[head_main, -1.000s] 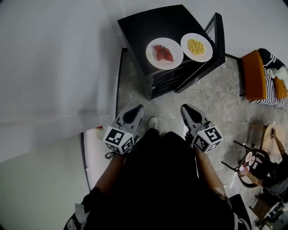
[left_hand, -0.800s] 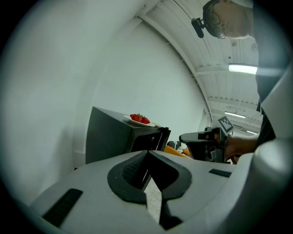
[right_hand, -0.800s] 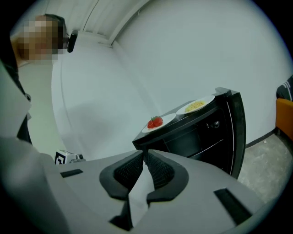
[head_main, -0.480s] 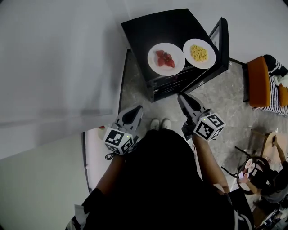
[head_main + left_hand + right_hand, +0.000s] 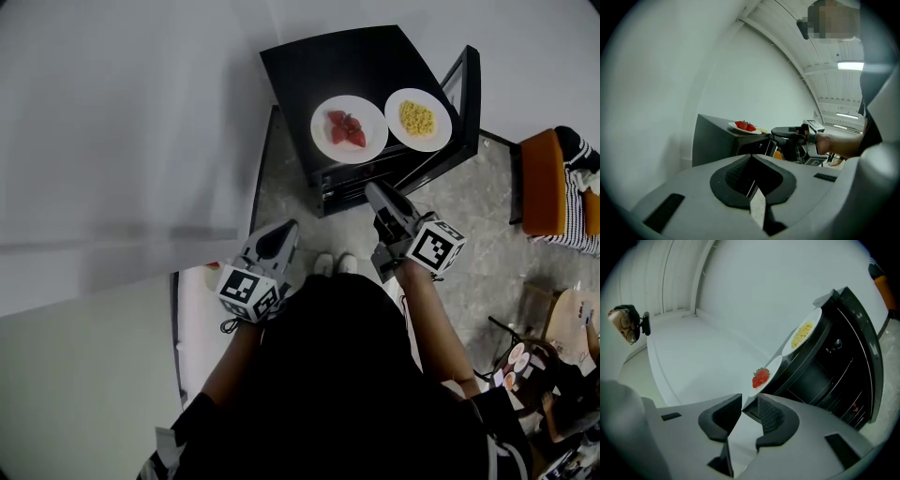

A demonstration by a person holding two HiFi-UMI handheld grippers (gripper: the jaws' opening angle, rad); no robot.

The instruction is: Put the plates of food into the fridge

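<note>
The fridge [image 5: 361,61] stood on the stone floor [image 5: 469,202] against the white wall, its door [image 5: 466,94] swung open to the right. Both plates were on its top and not yet inside: the plate of strawberries [image 5: 324,142] on the left, and the plate of yellow food [image 5: 434,140] just beside it on the right, rims close but apart. Neither plate had shifted on the fridge top since the earlier frames. The right gripper [image 5: 374,191] had travelled up the head view, from a position level with the left gripper [image 5: 287,228] beside the person's body to a position just in front of the fridge's open front, below the plate of strawberries. Its marker cube [image 5: 437,247] had rolled, showing a different tilt than before. Its jaws had just been opening and stood apart with nothing between the pads; in the right gripper view the rim of the plate of strawberries lay just beyond the gap, not in it. The left gripper had held its position at the lower left, well apart from the fridge, with its jaws together and empty. Both of the person's shoes [image 5: 335,264] had come into view between the grippers, where one showed a second before.
</note>
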